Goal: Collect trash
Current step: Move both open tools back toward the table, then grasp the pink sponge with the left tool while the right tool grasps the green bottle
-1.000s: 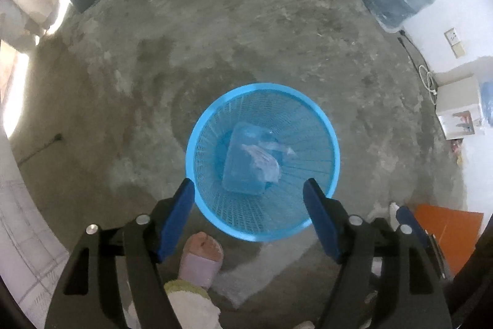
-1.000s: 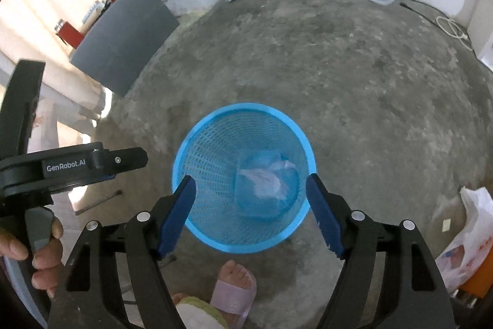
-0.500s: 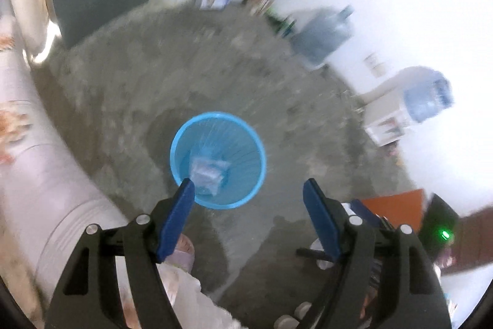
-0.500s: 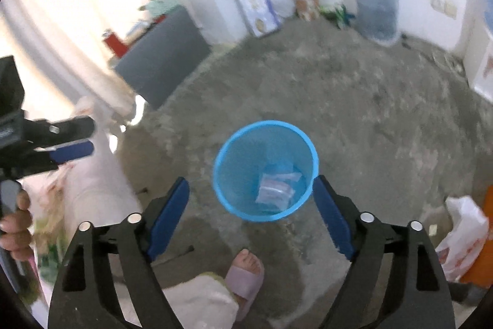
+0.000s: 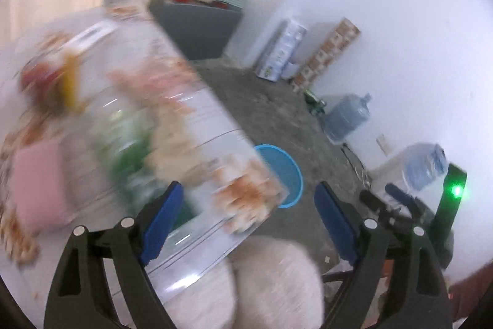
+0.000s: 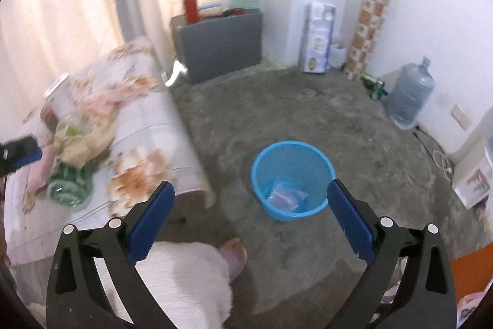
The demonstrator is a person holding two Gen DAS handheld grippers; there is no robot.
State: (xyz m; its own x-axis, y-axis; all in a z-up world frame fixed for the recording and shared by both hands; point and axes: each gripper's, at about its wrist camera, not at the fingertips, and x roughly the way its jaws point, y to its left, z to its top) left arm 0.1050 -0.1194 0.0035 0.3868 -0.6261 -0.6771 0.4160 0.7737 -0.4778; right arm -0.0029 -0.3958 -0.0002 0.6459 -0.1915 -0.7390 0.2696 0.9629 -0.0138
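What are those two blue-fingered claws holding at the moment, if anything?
Nothing. The left gripper and right gripper both stand open with empty air between their fingers; the clear plastic wrapper lies inside the blue mesh plastic basket.

Rough concrete floor (image 6: 308,113), plastic mesh bin (image 6: 292,171), seemingly cloth bedcover (image 6: 148,125)

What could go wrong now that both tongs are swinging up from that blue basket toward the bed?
The left wrist view is badly smeared, so the left tongs could misjudge the pile of wrappers on the bed and grab the floral sheet too. The blue basket stands close by the person's foot, so a step might tip it and spill the clear bag. Both tongs, right tongs included, are open and empty.
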